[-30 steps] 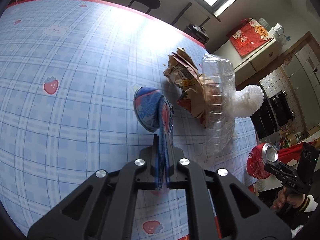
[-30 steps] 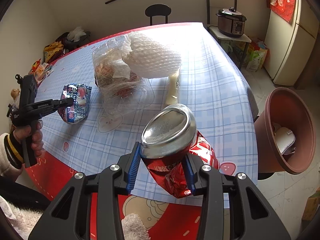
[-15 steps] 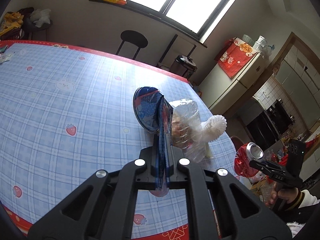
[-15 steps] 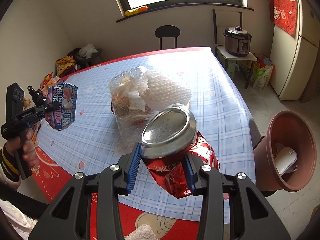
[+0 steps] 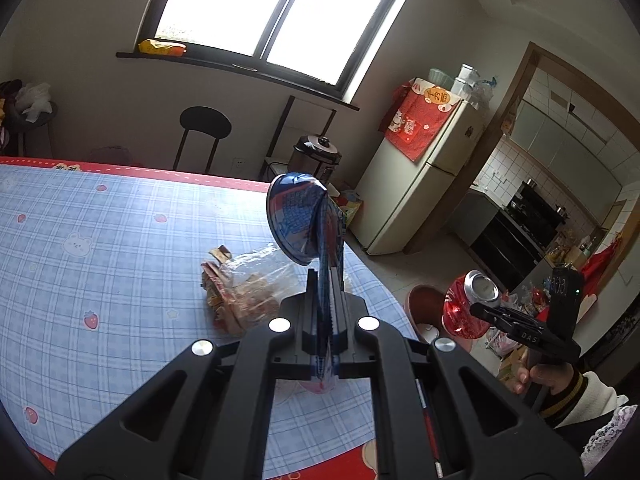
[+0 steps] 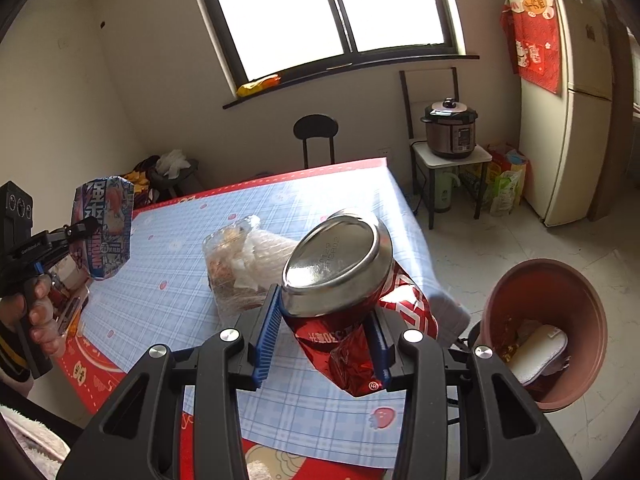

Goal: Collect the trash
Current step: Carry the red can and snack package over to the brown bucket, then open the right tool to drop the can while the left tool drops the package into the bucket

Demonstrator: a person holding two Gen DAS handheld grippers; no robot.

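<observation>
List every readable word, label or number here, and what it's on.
"DAS": on the right gripper, along its body.
On the crushed red can: a "#" and digits, too creased to read surely.
On the snack wrapper: bold characters, blurred.
On the red cloth: characters too small.

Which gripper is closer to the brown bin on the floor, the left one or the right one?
Right. The right gripper, shut on the can, is at the table edge beside the bin. The left gripper, holding a wrapper, is across the table from it.
</observation>
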